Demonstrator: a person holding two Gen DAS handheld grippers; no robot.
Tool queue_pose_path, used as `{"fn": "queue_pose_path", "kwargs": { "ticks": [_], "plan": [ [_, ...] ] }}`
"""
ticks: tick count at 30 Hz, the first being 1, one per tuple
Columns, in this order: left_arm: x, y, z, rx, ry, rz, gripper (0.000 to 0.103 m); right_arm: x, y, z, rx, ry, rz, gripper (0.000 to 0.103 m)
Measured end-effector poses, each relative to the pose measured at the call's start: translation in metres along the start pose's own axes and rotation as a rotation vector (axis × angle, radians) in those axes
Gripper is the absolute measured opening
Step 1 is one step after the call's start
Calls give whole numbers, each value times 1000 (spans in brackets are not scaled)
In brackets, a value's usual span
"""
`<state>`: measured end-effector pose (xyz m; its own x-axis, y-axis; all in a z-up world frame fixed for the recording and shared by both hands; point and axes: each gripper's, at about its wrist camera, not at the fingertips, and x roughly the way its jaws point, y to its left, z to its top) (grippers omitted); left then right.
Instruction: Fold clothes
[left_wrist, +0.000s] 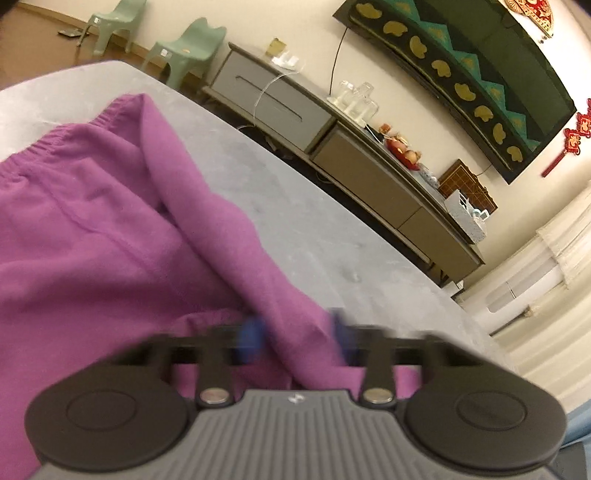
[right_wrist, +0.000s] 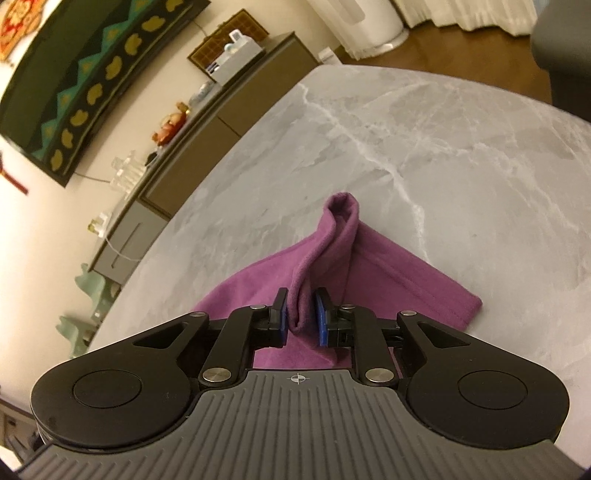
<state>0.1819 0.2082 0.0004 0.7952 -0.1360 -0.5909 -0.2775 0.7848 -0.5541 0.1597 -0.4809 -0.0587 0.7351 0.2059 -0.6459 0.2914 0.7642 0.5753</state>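
Right tongs (right_wrist: 300, 314) stand apart around purple pants (right_wrist: 332, 254) ridge; left tongs' (left_wrist: 295, 332) grip blurred, cannot tell; fabric at 12 o'clock may slip.

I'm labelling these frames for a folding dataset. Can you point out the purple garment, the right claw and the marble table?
purple garment (right_wrist: 384, 269): right wrist view, on its flat leg panel.
right claw (right_wrist: 301, 317): right wrist view, midway between the blue pads.
marble table (right_wrist: 461, 147): right wrist view, on bare grey surface.

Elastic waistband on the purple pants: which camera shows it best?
Left wrist view. The gathered waistband of the purple pants lies in plain sight on the marble table, though slightly blurred. The right wrist view shows only a hemmed leg end, no waistband.
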Motion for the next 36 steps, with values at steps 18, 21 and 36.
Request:
{"fn": "queue_pose_path", "kwargs": {
  "ticks": [18, 21, 36],
  "plan": [
    [-137, 14, 28, -4, -35, -159, 2, -18, -28, 22, 148, -37, 176, 2],
    [-140, 14, 8, 62, 2, -137, 2, -21, -35, 20, 136, -12, 134, 2],
    [-129, 33, -65, 162, 49, -58, 2, -23, -20, 7, -146, 30, -161, 2]
  ]
}}
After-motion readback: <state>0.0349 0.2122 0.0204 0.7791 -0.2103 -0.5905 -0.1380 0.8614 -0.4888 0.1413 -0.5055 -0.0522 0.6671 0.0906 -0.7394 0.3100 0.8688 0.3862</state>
